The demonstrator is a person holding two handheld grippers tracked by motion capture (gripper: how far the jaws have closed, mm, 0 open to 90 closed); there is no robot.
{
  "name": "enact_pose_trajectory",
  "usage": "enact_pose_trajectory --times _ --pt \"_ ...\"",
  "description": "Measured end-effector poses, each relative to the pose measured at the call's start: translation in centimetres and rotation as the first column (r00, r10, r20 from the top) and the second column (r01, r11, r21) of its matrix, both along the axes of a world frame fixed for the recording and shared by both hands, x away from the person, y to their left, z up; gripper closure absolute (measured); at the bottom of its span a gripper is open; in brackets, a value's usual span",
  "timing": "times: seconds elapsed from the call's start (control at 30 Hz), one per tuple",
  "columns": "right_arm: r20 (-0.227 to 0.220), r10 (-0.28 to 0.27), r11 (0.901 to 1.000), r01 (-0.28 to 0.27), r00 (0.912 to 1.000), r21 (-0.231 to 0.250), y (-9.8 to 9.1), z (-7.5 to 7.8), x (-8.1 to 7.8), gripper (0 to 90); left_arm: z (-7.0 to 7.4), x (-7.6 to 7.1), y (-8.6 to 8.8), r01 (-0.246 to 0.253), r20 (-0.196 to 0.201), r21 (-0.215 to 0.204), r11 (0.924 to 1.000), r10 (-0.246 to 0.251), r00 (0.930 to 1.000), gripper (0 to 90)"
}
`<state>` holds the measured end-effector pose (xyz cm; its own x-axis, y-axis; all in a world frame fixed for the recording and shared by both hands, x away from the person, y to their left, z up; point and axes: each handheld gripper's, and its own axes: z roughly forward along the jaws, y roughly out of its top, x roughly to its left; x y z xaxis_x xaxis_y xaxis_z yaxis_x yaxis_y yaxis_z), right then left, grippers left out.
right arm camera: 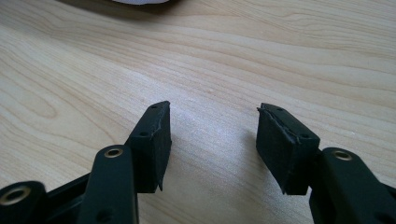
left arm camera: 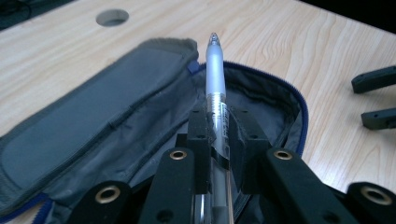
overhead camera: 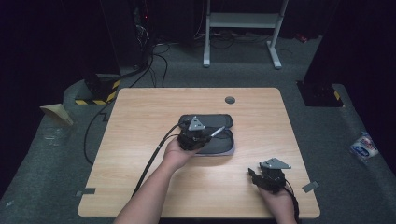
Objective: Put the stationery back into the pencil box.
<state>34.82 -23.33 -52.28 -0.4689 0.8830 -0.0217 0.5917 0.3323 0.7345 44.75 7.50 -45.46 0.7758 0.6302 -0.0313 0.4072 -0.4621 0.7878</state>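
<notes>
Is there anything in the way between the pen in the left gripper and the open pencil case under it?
Nothing visible. The left gripper holds the pen right over the pencil case, whose flap lies folded open.

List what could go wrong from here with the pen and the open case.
1. The left tongs pinch the pen on its smooth clear barrel; it might slip or twist on release.
2. The pen's tip overhangs the pencil case's zipper edge and may catch there.
3. The right tongs stand open, apart; the soft case could shift.
</notes>
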Motion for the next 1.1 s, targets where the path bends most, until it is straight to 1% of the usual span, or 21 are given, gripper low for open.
enact_pose_trajectory --times 0.07,0.1,0.13,0.2,0.23,0.3,0.37,0.43,0.57,0.6,0.63,0.67,0.7,0.77,0.8,0.87,0.9,1.0,1.1 --pt "0.0 -0.002 1.0 0.002 1.0 0.0 0.0 0.0 0.0 44.9 -0.3 0.2 -0.1 0.01 -0.012 0.021 0.9997 -0.01 0.9999 79.0" --pt "0.0 -0.002 1.0 0.002 1.0 0.0 0.0 0.0 0.0 44.9 -0.5 0.3 -0.2 0.013 -0.022 0.027 0.9996 -0.012 0.9997 79.0" --pt "0.0 -0.002 1.0 0.002 1.0 0.0 0.0 0.0 0.0 44.9 -0.5 0.3 -0.2 0.013 -0.022 0.027 0.9996 -0.012 0.9997 79.0" --pt "0.0 -0.002 1.0 0.002 1.0 -0.001 0.0 0.0 0.0 45.0 -0.8 0.7 -0.5 0.025 -0.042 0.052 0.9984 -0.022 0.9989 79.0" --pt "0.0 -0.002 1.0 0.002 1.0 0.0 0.0 0.0 0.0 45.0 -0.8 0.7 -0.5 0.025 -0.042 0.052 0.9984 -0.022 0.9989 79.0" --pt "0.0 -0.002 1.0 0.002 1.0 0.0 0.0 0.0 0.0 45.0 -0.9 1.0 -0.7 0.025 -0.05 0.068 0.9974 -0.021 0.9985 79.0" --pt "0.0 -0.002 1.0 0.002 1.0 0.0 0.0 0.0 0.0 45.0 -1.0 1.1 -0.8 0.022 -0.053 0.068 0.9974 -0.018 0.9984 78.9" --pt "0.0 -0.002 1.0 0.002 1.0 0.0 0.0 0.0 0.0 45.0 -1.1 1.2 -1.1 0.015 -0.056 0.073 0.9972 -0.011 0.9984 78.9" --pt "0.0 -0.002 1.0 0.002 1.0 -0.001 0.0 0.0 0.0 45.0 -1.2 1.3 -1.4 -0.005 -0.059 0.1 0.995 0.011 0.9982 78.7" --pt "0.0 -0.002 1.0 0.002 1.0 -0.001 0.0 0.0 0.0 45.0 -1.2 1.3 -1.4 -0.005 -0.059 0.1 0.995 0.011 0.9982 78.5" --pt "0.0 -0.002 1.0 0.002 1.0 -0.001 0.0 0.0 0.0 45.0 -1.3 1.3 -1.4 -0.021 -0.051 0.107 0.994 0.026 0.9983 78.5" --pt "0.0 -0.001 1.0 0.001 1.0 0.0 0.0 0.0 0.0 45.0 -1.2 1.4 -1.3 -0.034 -0.05 0.111 0.9932 0.04 0.9979 73.7" --pt "0.0 -0.001 1.0 0.001 1.0 0.0 0.0 0.0 -0.1 45.0 -1.1 1.3 -1.2 -0.047 -0.049 0.098 0.9941 0.052 0.9974 71.6" --pt "0.001 0.001 1.0 -0.001 1.0 -0.002 0.0 0.0 0.0 45.0 -1.0 1.3 -1.2 -0.053 -0.042 0.096 0.994 0.057 0.9975 68.6" --pt "0.003 0.003 1.0 -0.003 1.0 -0.002 0.0 0.0 0.0 45.0 -0.8 1.2 -1.0 -0.061 -0.032 0.092 0.9939 0.065 0.9974 67.1" --pt "0.002 0.001 1.0 -0.001 1.0 -0.002 0.0 0.0 0.0 45.0 -0.7 1.2 -0.9 -0.061 -0.028 0.09 0.9941 0.064 0.9975 66.1" --pt "0.002 0.001 1.0 -0.001 1.0 -0.002 0.0 0.0 0.0 45.0 -0.5 1.0 -0.8 -0.07 -0.018 0.081 0.9942 0.072 0.9973 65.4" --pt "0.003 0.002 1.0 -0.002 1.0 -0.002 0.0 0.0 0.0 44.9 -0.3 0.7 -0.6 -0.077 -0.006 0.068 0.9947 0.078 0.9969 63.7" --pt "-0.001 -0.001 1.0 0.001 1.0 0.001 0.0 0.0 0.0 45.0 -0.1 0.3 -0.3 -0.083 0.003 0.065 0.9945 0.083 0.9966 61.0"
